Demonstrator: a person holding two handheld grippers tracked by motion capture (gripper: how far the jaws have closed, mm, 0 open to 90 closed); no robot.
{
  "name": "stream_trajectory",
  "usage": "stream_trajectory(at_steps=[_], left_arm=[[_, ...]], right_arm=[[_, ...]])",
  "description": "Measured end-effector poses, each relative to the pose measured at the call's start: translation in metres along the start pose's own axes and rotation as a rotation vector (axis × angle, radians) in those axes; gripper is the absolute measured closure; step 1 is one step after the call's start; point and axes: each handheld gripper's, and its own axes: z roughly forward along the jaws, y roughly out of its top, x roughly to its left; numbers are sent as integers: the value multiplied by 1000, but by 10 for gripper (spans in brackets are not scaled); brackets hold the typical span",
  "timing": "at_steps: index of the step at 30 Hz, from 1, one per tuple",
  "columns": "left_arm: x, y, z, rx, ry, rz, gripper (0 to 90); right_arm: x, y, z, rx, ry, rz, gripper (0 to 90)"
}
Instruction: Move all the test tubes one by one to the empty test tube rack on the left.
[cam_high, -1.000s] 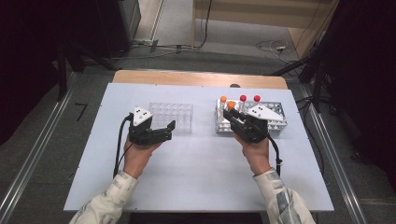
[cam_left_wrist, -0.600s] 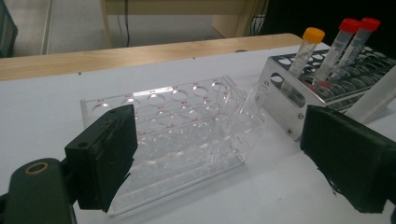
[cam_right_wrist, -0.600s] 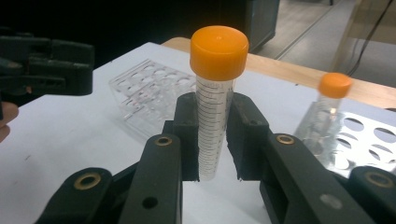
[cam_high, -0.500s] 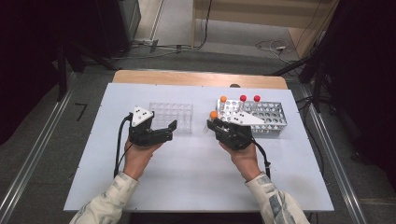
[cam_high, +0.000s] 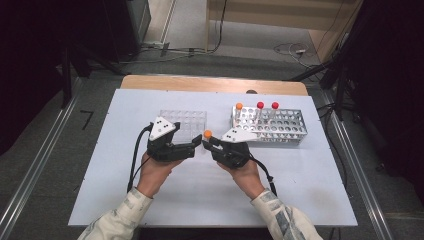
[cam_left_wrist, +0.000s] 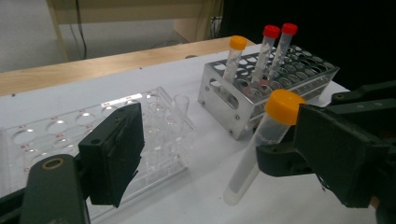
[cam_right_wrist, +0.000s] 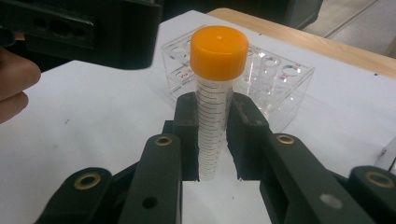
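Observation:
My right gripper (cam_high: 209, 142) (cam_right_wrist: 214, 105) is shut on a clear tube with an orange cap (cam_high: 207, 134) (cam_right_wrist: 218, 46), held upright just above the white table. My left gripper (cam_high: 196, 146) (cam_left_wrist: 217, 140) faces it from the left, open; its jaws have just been closing a little. In the left gripper view the tube (cam_left_wrist: 261, 140) stands in the gap between those jaws, nearer the right-hand one, and neither pad presses on it. Behind the grippers lies a clear plastic rack (cam_high: 187, 120) (cam_left_wrist: 70, 126) (cam_right_wrist: 275, 79).
A metal rack (cam_high: 280, 127) (cam_left_wrist: 280, 79) at the back right holds one orange-capped tube (cam_high: 239, 106) and two red-capped tubes (cam_high: 260, 105). The white board's (cam_high: 300, 190) near half lies bare around the forearms. A wooden edge (cam_high: 210, 84) runs behind it.
My right gripper has carried the orange-capped tube left from the metal rack to the tips of my left gripper. The left gripper has shifted slightly right.

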Motion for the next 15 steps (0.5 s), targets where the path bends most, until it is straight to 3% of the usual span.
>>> stream_trajectory(at_steps=[5,9,15], left_arm=[[-6,-1,2,3,-40,22,230],[-10,-3,4,6,-78,50,380],[-14,-4,5,14,-100,82,560]], right_arm=[[4,-1,4,12,14,-6,724],[10,-2,8,23,17,-35,724],[16,-2,9,20,26,-48,723]])
